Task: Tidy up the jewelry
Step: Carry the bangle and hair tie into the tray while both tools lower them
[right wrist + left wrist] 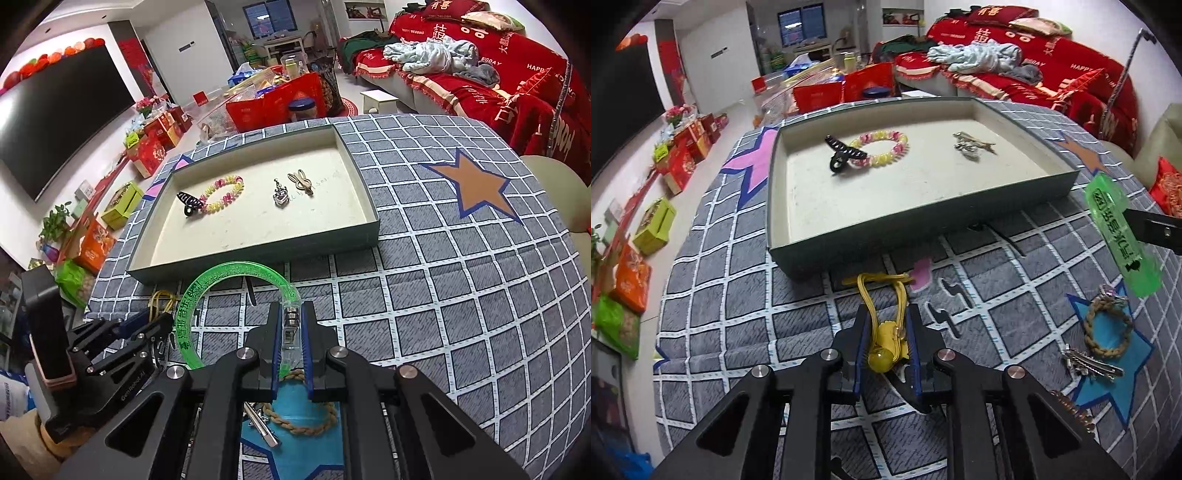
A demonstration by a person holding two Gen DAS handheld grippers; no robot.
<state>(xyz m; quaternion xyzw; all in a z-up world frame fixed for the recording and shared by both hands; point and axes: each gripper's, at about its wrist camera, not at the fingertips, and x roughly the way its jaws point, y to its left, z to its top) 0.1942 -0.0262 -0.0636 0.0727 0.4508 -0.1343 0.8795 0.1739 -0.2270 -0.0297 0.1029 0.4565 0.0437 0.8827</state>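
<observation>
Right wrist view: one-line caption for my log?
Right gripper clamps a green bangle before the tray; braided bracelet lies below.

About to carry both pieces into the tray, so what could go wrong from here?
1. The left gripper clamps only the yellow charm; its cord trails ahead and may snag the tray wall.
2. The right gripper pinches the green bangle at its clear clasp only, so the ring could swing or slip.
3. The bangle hangs close to the left gripper; they may collide.
</observation>
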